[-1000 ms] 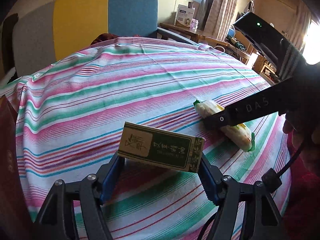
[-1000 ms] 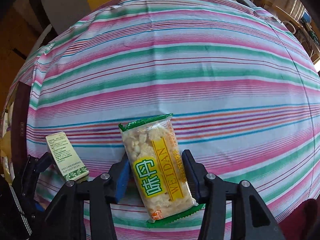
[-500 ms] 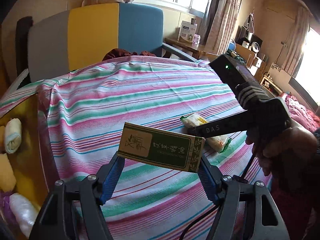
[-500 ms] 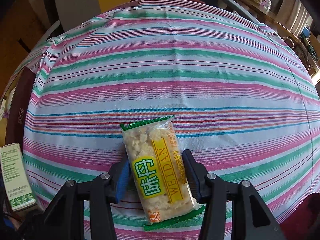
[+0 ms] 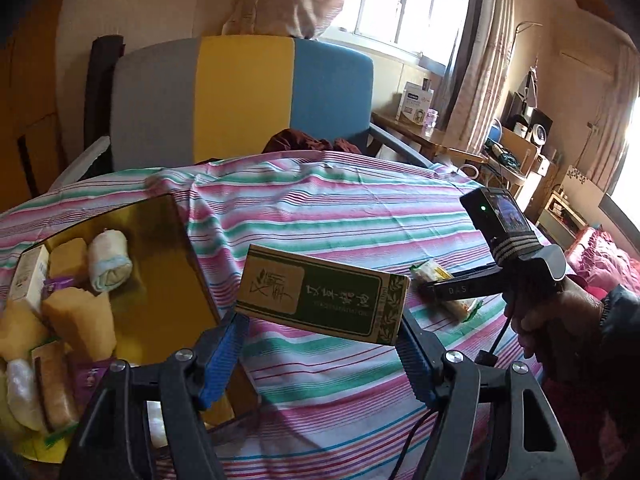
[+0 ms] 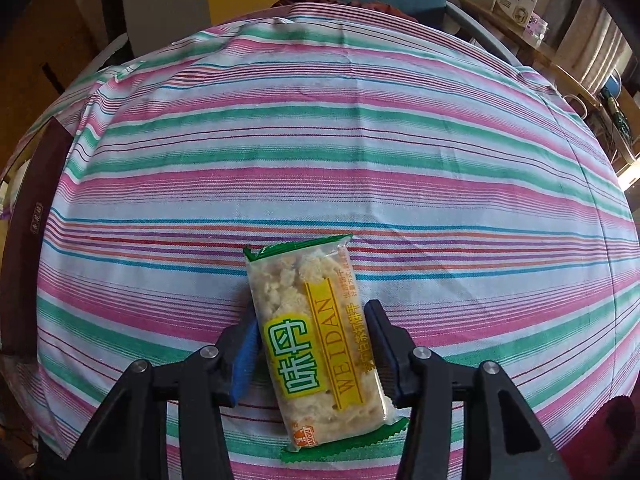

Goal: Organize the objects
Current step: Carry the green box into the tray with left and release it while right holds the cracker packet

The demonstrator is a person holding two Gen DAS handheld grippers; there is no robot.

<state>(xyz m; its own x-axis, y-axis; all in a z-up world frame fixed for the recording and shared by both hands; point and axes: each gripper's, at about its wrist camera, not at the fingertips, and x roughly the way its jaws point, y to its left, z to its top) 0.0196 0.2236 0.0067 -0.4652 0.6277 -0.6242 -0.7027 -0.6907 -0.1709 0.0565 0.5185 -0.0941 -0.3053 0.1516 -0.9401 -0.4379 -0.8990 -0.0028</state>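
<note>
A green and tan carton (image 5: 320,300) hangs level above the striped tablecloth (image 5: 340,216), and my left gripper (image 5: 320,320) is shut on its two ends. A clear biscuit packet (image 6: 316,340) with a yellow label and green ends lies on the cloth. My right gripper (image 6: 314,344) points steeply down over it. Its jaws are closing with the packet between them, and both pads touch its long sides. The left wrist view shows the same packet (image 5: 430,272) under the right gripper (image 5: 452,290), which a person's hand (image 5: 560,320) holds.
An open box with a gold lining (image 5: 168,280) sits at the table's left and holds several wrapped snacks and a rolled towel (image 5: 108,260). Its dark outer wall (image 6: 36,216) borders the cloth. A grey, yellow and blue chair (image 5: 240,96) stands behind the table.
My left gripper has risen and swung left with the carton, bringing the gold-lined box into view. The right gripper has stayed over the packet, which has not left the cloth.
</note>
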